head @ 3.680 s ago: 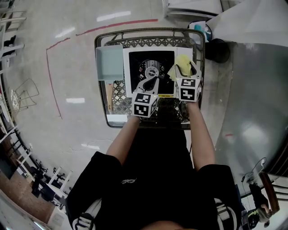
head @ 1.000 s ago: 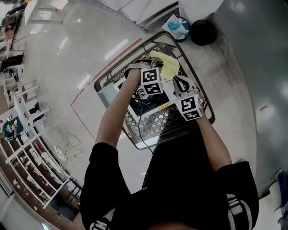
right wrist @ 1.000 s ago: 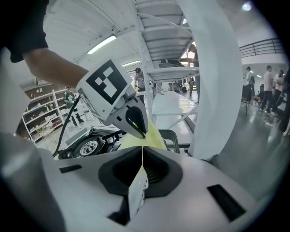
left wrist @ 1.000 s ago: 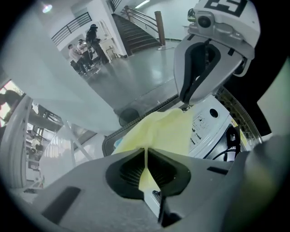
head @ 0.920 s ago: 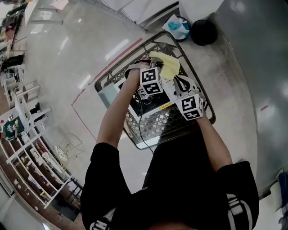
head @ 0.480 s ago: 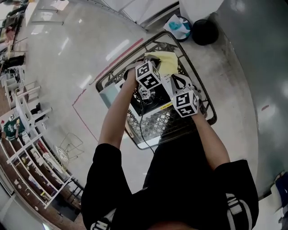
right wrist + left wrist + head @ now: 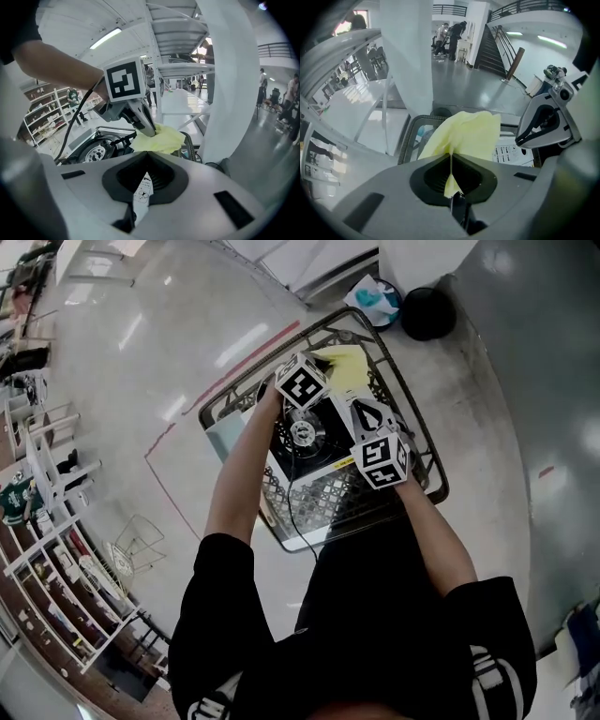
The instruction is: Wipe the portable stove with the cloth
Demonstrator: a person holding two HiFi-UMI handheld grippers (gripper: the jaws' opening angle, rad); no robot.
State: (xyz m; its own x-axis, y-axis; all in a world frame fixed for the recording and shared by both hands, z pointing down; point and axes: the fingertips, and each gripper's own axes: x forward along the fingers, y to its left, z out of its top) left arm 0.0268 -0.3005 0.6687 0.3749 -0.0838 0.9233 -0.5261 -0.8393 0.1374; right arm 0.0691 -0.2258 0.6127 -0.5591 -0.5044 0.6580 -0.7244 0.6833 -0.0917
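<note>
The white portable stove (image 7: 330,454), with its round burner (image 7: 303,434), sits in a wire basket (image 7: 429,465). My left gripper (image 7: 319,371) is over the stove's far corner, shut on the yellow cloth (image 7: 344,365). In the left gripper view the cloth (image 7: 464,133) fans out from the pinched jaws of the left gripper (image 7: 451,157). My right gripper (image 7: 362,418) is at the stove's right side. In the right gripper view its jaws are closed on the stove's thin white printed edge (image 7: 142,192), and the cloth (image 7: 161,140) lies just beyond.
A pale blue-green board (image 7: 225,432) lies in the basket left of the stove. A black cable (image 7: 292,507) runs over the basket's near side. Beyond the basket are a black round bin (image 7: 429,313) and a teal-and-white bag (image 7: 380,294). A red line (image 7: 239,357) marks the floor.
Some seconds ago the right gripper held the cloth; now the left one does. Over the last second the left gripper has rolled and shifted toward the basket's far side with the cloth.
</note>
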